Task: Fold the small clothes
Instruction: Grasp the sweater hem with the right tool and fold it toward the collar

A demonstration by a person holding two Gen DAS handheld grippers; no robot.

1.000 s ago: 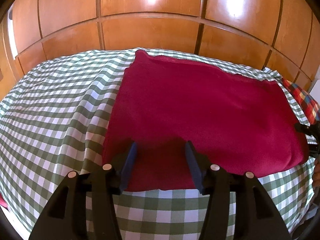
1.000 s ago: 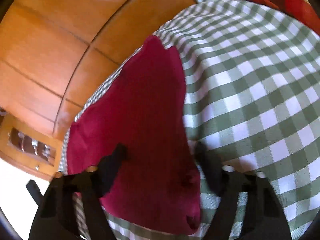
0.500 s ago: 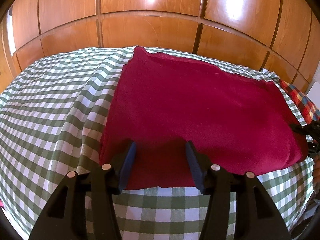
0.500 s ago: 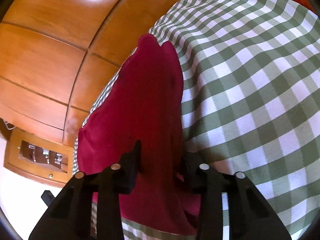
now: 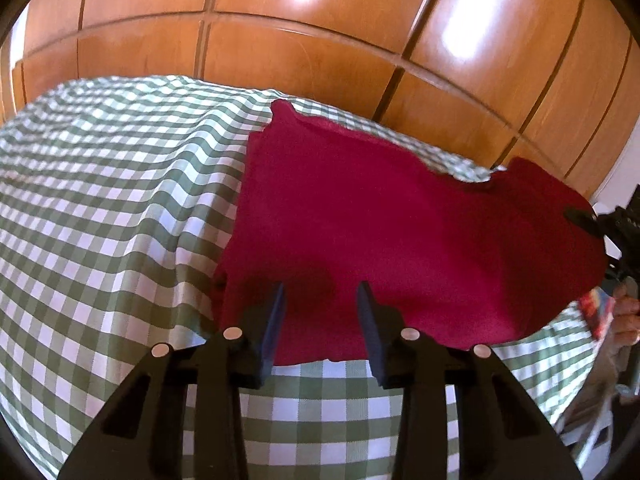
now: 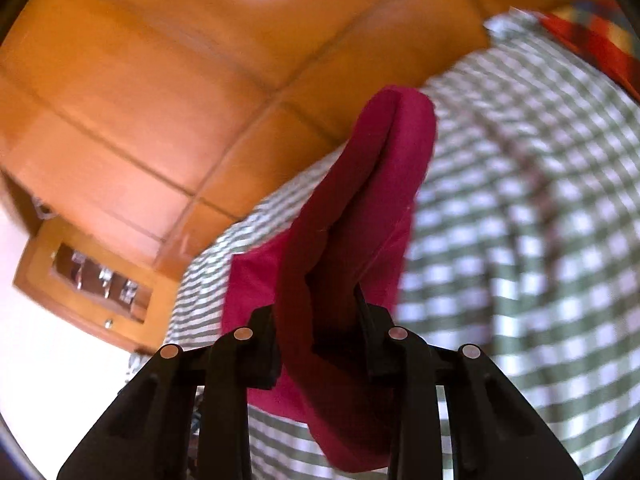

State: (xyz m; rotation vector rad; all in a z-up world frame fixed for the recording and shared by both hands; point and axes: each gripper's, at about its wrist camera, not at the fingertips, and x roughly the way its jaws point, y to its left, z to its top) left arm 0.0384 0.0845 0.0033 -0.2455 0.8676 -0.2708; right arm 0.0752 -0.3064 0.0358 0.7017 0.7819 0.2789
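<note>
A dark red cloth point(image 5: 380, 216) lies on the green-and-white checked bedcover point(image 5: 112, 200). My left gripper point(image 5: 320, 320) is open, its fingers either side of the cloth's near edge, holding nothing. My right gripper point(image 6: 316, 320) is shut on the red cloth point(image 6: 360, 208) and lifts its right end off the bed, so the fabric hangs bunched and folded between the fingers. In the left wrist view the right gripper point(image 5: 612, 228) shows at the far right edge, with the cloth's right side raised.
Wooden wardrobe panels point(image 5: 300, 40) stand behind the bed. A red plaid fabric point(image 6: 592, 36) lies at the bed's far right corner. A wooden shelf unit point(image 6: 88, 276) is at the left in the right wrist view.
My right gripper closed on the cloth's right end and lifted it off the bed. The left gripper stayed open at the near edge.
</note>
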